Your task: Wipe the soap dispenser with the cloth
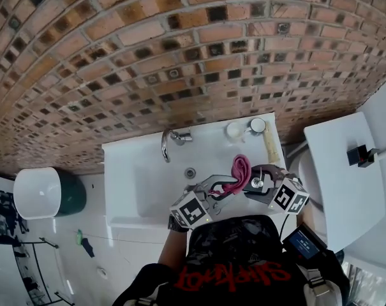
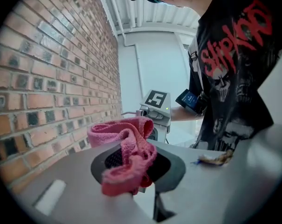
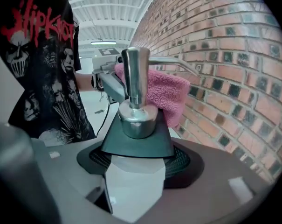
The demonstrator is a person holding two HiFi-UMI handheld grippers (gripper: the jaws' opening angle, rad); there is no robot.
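Note:
My left gripper is shut on a pink cloth, which drapes over its jaws in the left gripper view. My right gripper is shut on the soap dispenser, which has a white body, a black shoulder and a chrome pump. Both are held up over the front right of the white sink. In the right gripper view the cloth lies against the far side of the pump, under its spout. The left gripper's fingers show just behind it.
A chrome faucet and the drain sit at the sink's back. Two small cups and a wooden-handled item stand on its back right ledge. A brick wall rises behind. A white toilet tank is right, a green bin left.

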